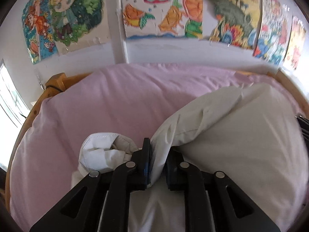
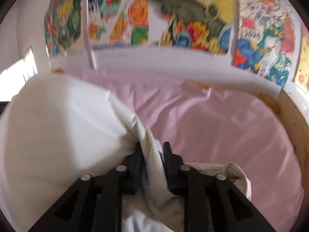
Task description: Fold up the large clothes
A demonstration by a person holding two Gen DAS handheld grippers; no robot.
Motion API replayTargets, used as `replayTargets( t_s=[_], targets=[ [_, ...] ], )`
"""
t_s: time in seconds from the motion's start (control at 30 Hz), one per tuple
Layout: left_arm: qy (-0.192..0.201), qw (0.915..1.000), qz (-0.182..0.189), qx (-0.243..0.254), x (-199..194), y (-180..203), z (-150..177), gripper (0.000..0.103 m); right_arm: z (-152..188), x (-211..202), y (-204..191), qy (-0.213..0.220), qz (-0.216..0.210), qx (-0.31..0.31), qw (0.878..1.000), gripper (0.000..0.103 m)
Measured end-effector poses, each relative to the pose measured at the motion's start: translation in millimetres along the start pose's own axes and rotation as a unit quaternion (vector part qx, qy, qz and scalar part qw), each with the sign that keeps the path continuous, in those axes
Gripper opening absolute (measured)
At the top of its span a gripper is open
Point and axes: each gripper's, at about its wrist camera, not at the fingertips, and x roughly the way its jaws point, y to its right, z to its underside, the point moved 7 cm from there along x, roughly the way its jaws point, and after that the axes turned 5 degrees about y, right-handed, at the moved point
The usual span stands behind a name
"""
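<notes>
A large white padded garment (image 1: 241, 135) lies bunched on the pink bedsheet (image 1: 115, 100). My left gripper (image 1: 159, 148) pinches a fold of its edge; cloth fills the narrow gap and touches both pads. A crumpled sleeve end (image 1: 102, 150) sits just left of its fingers. In the right wrist view the same garment (image 2: 58, 135) bulges at the left. A fold runs between the fingers of my right gripper (image 2: 152, 147), whose jaws stand a little apart with the cloth loose between them. Another crumpled cuff (image 2: 231, 174) lies to the right of it.
The wooden bed frame (image 1: 56, 83) (image 2: 295, 119) rims the mattress. Colourful drawings (image 1: 154, 9) cover the white wall behind the bed. A bright window (image 1: 9, 100) is at the far left. Bare pink sheet (image 2: 222, 125) stretches beyond the garment.
</notes>
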Motion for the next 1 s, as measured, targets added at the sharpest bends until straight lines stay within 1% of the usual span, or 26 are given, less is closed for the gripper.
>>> replayTargets(
  t_s=[0.07,0.1,0.13,0.2,0.23,0.27,0.33,0.37,0.4,0.43,0.47,0.5,0.53,0.6,0.63,0.67,0.73,0.77,0.83,0.9,0.93,1.0],
  targets=[
    [-0.003,0.9994,0.023,-0.025,-15.9,-4.8,-4.1,0.019,-17.8,-28.8,3.2,0.038,0.004,0.021,0.999,0.074],
    [-0.001,0.9985,0.037,-0.042,-28.5,-9.1,-7.7,0.021,-25.1,-40.0,3.1,0.052,0.002,0.028,0.998,0.08],
    [0.001,0.9979,0.039,-0.051,-38.8,-12.4,-11.1,0.024,-35.4,-55.7,2.2,0.071,0.005,0.032,0.997,0.081],
    [0.015,0.9975,0.035,-0.059,-58.4,-16.4,-18.7,0.034,-51.4,-80.4,0.1,0.098,0.035,0.023,0.994,0.084],
    [0.03,0.9974,0.022,-0.062,-71.6,-20.2,-24.2,0.048,-59.6,-94.4,-2.7,0.114,0.046,0.014,0.992,0.089],
    [0.044,0.9967,0.015,-0.067,-82.4,-22.0,-28.2,0.055,-66.3,-107.5,-6.5,0.128,0.058,0.002,0.99,0.095],
    [0.056,0.9953,0.017,-0.077,-99.7,-26.9,-39.6,0.059,-73.0,-126.0,-14.5,0.144,0.068,-0.016,0.987,0.097],
    [0.057,0.9949,0.014,-0.082,-107.0,-29.6,-45.0,0.06,-74.2,-131.2,-17.7,0.145,0.061,-0.021,0.987,0.097],
    [0.061,0.9944,0.002,-0.087,-113.3,-33.9,-49.1,0.061,-74.0,-135.1,-24.6,0.142,0.05,-0.027,0.988,0.097],
    [0.072,0.9931,-0.01,-0.093,-123.9,-38.1,-55.1,0.065,-72.7,-137.4,-31.5,0.137,0.045,-0.036,0.989,0.097],
    [0.082,0.9919,-0.011,-0.096,-133.0,-41.1,-60.0,0.068,-70.7,-139.2,-38.0,0.133,0.049,-0.046,0.989,0.098],
    [0.089,0.9909,-0.014,-0.1,-140.2,-43.8,-63.0,0.068,-69.2,-140.6,-40.8,0.129,0.052,-0.054,0.989,0.098],
    [0.102,0.9888,-0.025,-0.107,-151.5,-47.1,-67.5,0.07,-66.0,-140.2,-45.6,0.125,0.056,-0.061,0.989,0.099],
    [0.113,0.9872,-0.036,-0.107,-162.6,-47.6,-68.2,0.076,-56.7,-138.8,-48.4,0.118,0.059,-0.052,0.99,0.099],
    [0.119,0.9875,-0.04,-0.095,-165.8,-38.4,-65.6,0.079,-51.9,-134.6,-49.5,0.109,0.048,-0.033,0.992,0.1],
    [0.121,0.9883,-0.042,-0.083,-165.9,-29.2,-61.2,0.082,-47.5,-127.3,-52.1,0.098,0.027,-0.009,0.995,0.1],
    [0.117,0.9901,-0.044,-0.064,-156.9,-6.4,-47.3,0.083,-39.8,-115.0,-56.4,0.084,0.011,0.028,0.996,0.1],
    [0.11,0.9908,-0.051,-0.06,-145.6,9.7,-38.7,0.084,-38.0,-102.2,-58.8,0.079,0.012,0.043,0.996,0.1],
    [0.087,0.9918,-0.066,-0.066,-116.5,33.0,-22.4,0.084,-37.5,-83.8,-61.6,0.078,0.028,0.047,0.995,0.1],
    [0.067,0.9929,-0.069,-0.07,-88.6,47.6,-11.7,0.084,-37.1,-64.0,-59.5,0.074,0.053,0.035,0.995,0.1],
    [0.056,0.9934,-0.077,-0.063,-69.6,54.7,-8.1,0.084,-35.4,-52.7,-55.8,0.068,0.067,0.028,0.995,0.1],
    [0.047,0.9917,-0.11,-0.047,-37.7,56.4,-5.1,0.084,-29.9,-37.7,-46.3,0.056,0.074,0.027,0.995,0.1]
  ],
)
